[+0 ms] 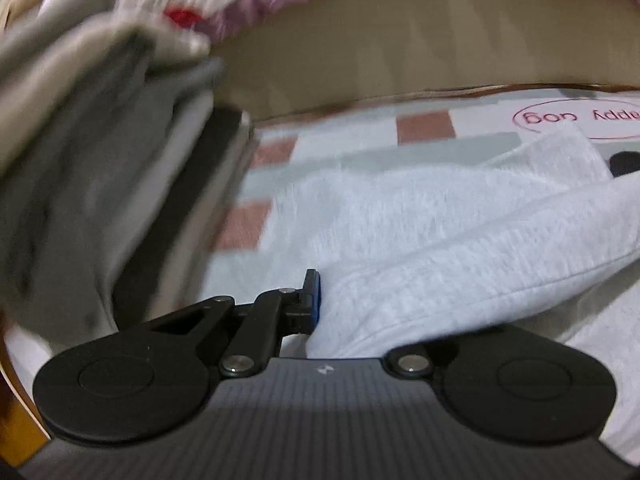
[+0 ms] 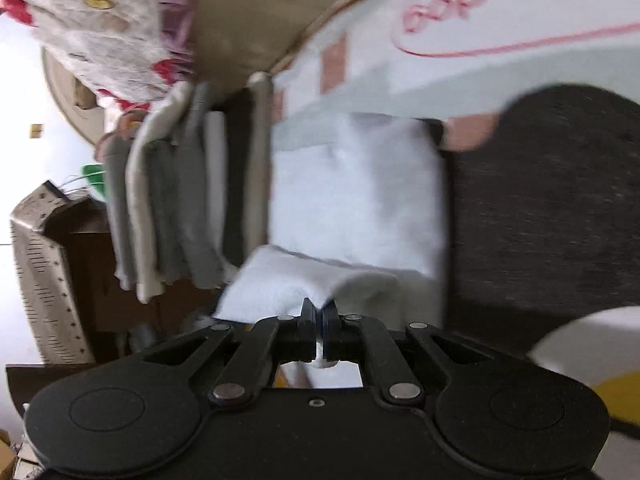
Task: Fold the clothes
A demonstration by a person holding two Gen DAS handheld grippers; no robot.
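A light grey, almost white garment (image 1: 420, 240) lies on a checked bedsheet (image 1: 360, 136). In the left wrist view my left gripper (image 1: 320, 304) is shut on a fold of this garment; only its left finger (image 1: 310, 300) shows, the cloth hides the other. In the right wrist view the same light garment (image 2: 352, 200) is partly folded, and my right gripper (image 2: 319, 332) is shut on its near edge, with cloth pinched between the two pads.
A stack of folded grey, white and dark clothes (image 1: 100, 180) sits at the left, also in the right wrist view (image 2: 180, 200). A dark garment (image 2: 540, 208) lies at the right. A beige headboard (image 1: 400, 60) and a fluffy blanket (image 2: 100, 32) lie beyond.
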